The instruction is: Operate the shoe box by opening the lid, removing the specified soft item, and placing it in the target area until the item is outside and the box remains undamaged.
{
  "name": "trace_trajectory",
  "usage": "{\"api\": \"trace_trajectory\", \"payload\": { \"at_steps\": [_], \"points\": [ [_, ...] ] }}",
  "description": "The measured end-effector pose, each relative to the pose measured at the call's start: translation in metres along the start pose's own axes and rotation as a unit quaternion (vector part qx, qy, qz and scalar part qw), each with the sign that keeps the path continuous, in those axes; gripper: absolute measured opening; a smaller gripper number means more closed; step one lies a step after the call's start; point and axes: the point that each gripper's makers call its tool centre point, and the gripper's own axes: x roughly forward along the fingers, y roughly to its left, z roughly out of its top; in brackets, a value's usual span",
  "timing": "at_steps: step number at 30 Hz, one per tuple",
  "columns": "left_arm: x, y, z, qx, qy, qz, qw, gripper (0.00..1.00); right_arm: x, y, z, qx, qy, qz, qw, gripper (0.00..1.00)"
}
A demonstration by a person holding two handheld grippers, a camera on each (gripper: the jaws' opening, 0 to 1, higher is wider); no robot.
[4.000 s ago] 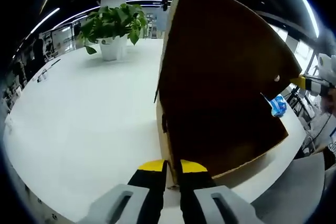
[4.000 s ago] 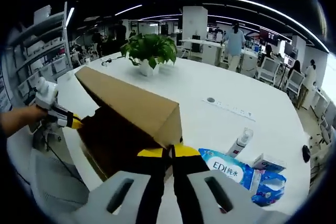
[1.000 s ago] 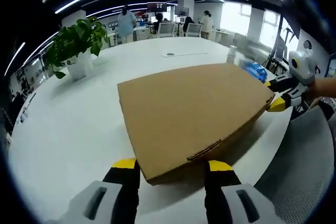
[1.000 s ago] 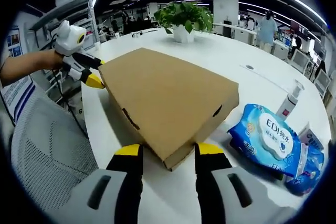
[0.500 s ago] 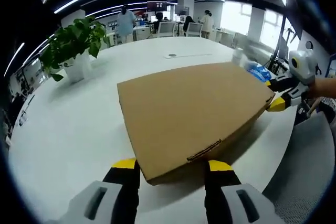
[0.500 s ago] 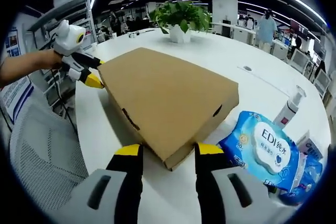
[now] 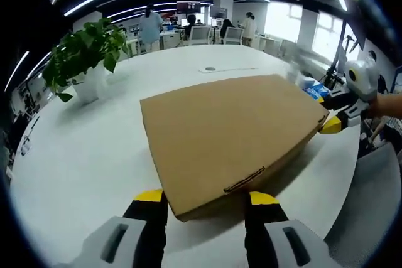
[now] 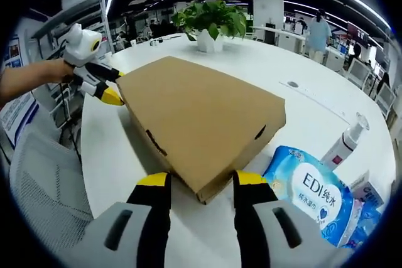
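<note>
We hold the closed shoe box (image 7: 229, 133) flat on the bench (image 7: 81, 149), one corner between each gripper's spread fingers: left gripper (image 7: 204, 200), right gripper (image 8: 196, 183), gripping nothing.

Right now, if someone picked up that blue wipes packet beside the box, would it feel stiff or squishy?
Probably squishy: the wipes packet has a puffy, wrinkled film wrapper, so it would likely sag. The glossy film may be a bit slippery. Lying flat on the table, it shouldn't roll.
</note>
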Motion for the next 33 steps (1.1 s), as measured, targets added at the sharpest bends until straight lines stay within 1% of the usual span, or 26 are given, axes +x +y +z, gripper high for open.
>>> {"api": "trace_trajectory", "payload": {
  "at_steps": [6,13,22,25,28,31,33],
  "points": [
    [0.009,0.004,0.009,0.001,-0.001,-0.001,1.0000,0.49,0.005,-0.010,0.005,0.002,-0.001,-0.002,1.0000,0.36],
    [0.015,0.008,0.017,0.002,-0.002,-0.002,1.0000,0.49,0.010,-0.019,0.010,0.003,-0.002,-0.005,1.0000,0.37],
    [0.018,0.010,0.018,-0.002,-0.001,0.000,1.0000,0.50,0.012,-0.023,0.011,0.002,-0.003,-0.008,1.0000,0.37],
    [0.018,0.010,0.018,-0.009,0.003,0.001,1.0000,0.50,0.012,-0.025,0.011,0.002,-0.004,-0.012,0.9999,0.38],
    [0.018,0.008,0.016,-0.001,0.003,0.011,0.9999,0.50,0.011,-0.025,0.011,0.015,-0.007,-0.013,0.9998,0.39],
    [0.015,0.005,0.014,0.003,0.003,0.012,0.9999,0.55,0.006,-0.025,0.013,0.022,-0.018,-0.016,0.9995,0.39],
    [0.013,0.003,0.013,0.002,0.002,0.012,0.9999,0.58,0.002,-0.025,0.014,0.022,-0.020,-0.019,0.9994,0.41]
  ]
}}
